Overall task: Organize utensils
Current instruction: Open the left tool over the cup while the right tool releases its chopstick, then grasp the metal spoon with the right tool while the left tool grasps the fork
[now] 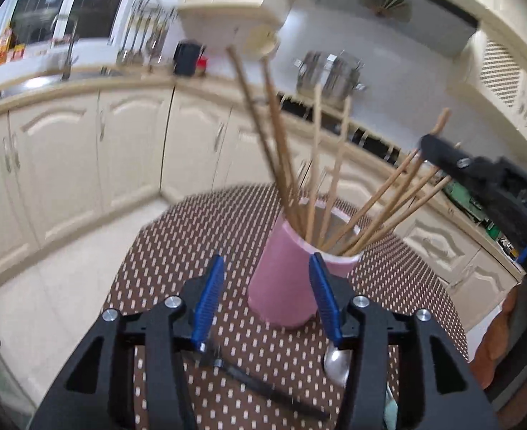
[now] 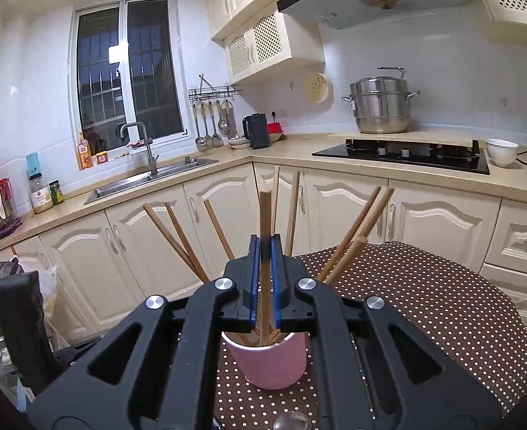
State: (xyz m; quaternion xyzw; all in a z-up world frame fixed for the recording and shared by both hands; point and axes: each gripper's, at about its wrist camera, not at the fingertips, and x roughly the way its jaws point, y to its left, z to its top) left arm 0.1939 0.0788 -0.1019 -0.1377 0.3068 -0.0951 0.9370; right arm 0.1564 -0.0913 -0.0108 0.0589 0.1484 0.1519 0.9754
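A pink cup [image 1: 285, 286] stands on the brown dotted table [image 1: 177, 251] and holds several wooden chopsticks [image 1: 281, 143]. My left gripper [image 1: 267, 268] is open and empty, its blue pads either side of the cup's near wall without touching it. A metal spoon [image 1: 337, 360] and a black-handled fork [image 1: 256, 383] lie on the table under it. My right gripper [image 2: 265, 251] is shut on one upright chopstick [image 2: 264, 215] whose lower end stands in the pink cup [image 2: 270, 362]. It shows in the left wrist view [image 1: 439, 154] at the right.
Cream cabinets [image 2: 227, 215] and a counter run behind the table. A sink [image 2: 149, 179] is on the left, a black hob [image 2: 403, 156] with a steel pot [image 2: 380, 107] on the right. The table edge [image 2: 496, 286] curves on the right.
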